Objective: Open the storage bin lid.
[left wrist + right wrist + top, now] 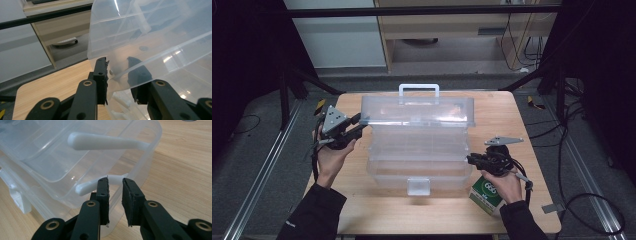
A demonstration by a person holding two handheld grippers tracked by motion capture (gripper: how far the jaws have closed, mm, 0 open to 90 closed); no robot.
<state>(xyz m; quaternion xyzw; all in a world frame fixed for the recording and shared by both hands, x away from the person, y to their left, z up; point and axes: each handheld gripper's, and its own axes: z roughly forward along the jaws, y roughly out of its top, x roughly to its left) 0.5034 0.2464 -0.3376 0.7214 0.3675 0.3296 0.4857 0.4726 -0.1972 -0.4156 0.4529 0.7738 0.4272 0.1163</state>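
Pale wood grain covers the counter (377, 210), which stands on grey floor among dark frame rails. At its middle sits a clear plastic toolbox (419, 165) with its lid (417, 111) raised. The left tool (360, 124) straddles the lid's thin corner, jaws apart. The right tool (470, 160), jaws slightly apart, sits at the box's right end by a white hinge arm (86, 188). A green-and-white carton (486, 196) stands nearby.

Left tongs (117, 75) parted, right tongs (115, 192) parted
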